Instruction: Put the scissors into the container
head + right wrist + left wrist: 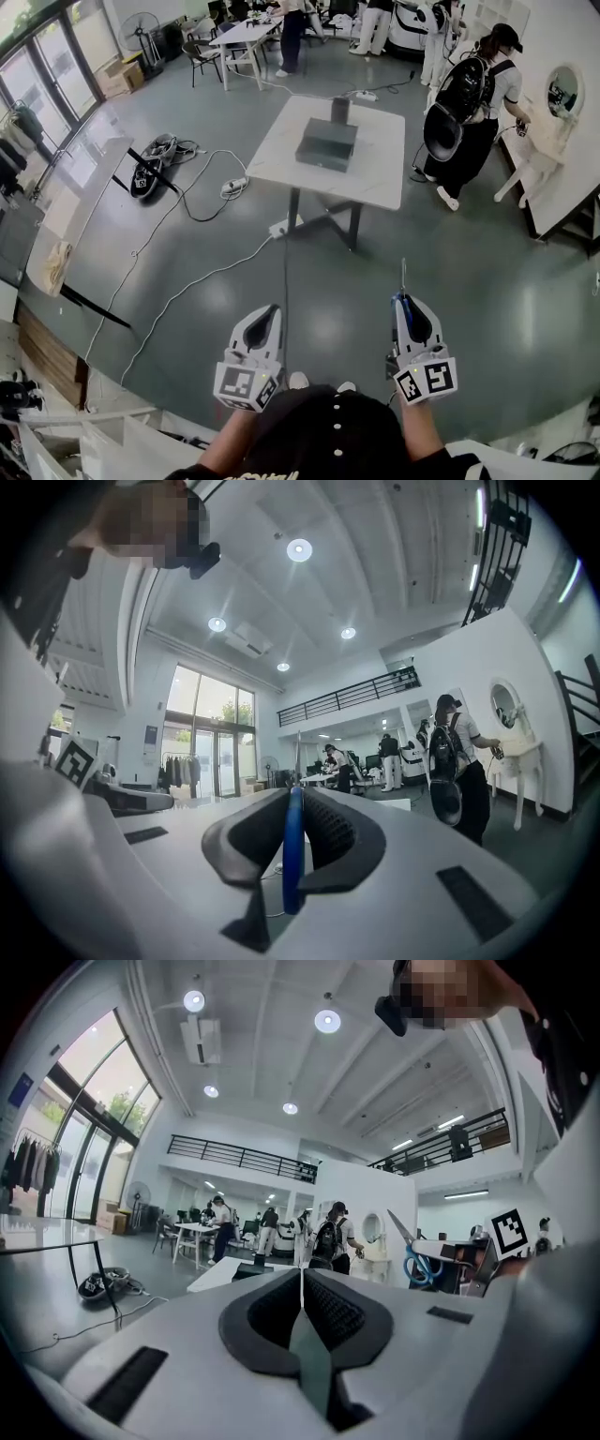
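Note:
Blue-handled scissors are clamped in my right gripper, with the blades pointing forward past the jaws. In the right gripper view the blue handle stands edge-on between the dark pads of the right gripper. My left gripper is shut with nothing in it, and its pads meet in the left gripper view. That view also shows the scissors off to the right. The dark box-shaped container lies on a white table a few steps ahead, far from both grippers.
A dark cup stands behind the container. Cables and a power strip trail over the grey floor left of the table. A person with a backpack stands to its right by a white vanity. More people and a table are at the back.

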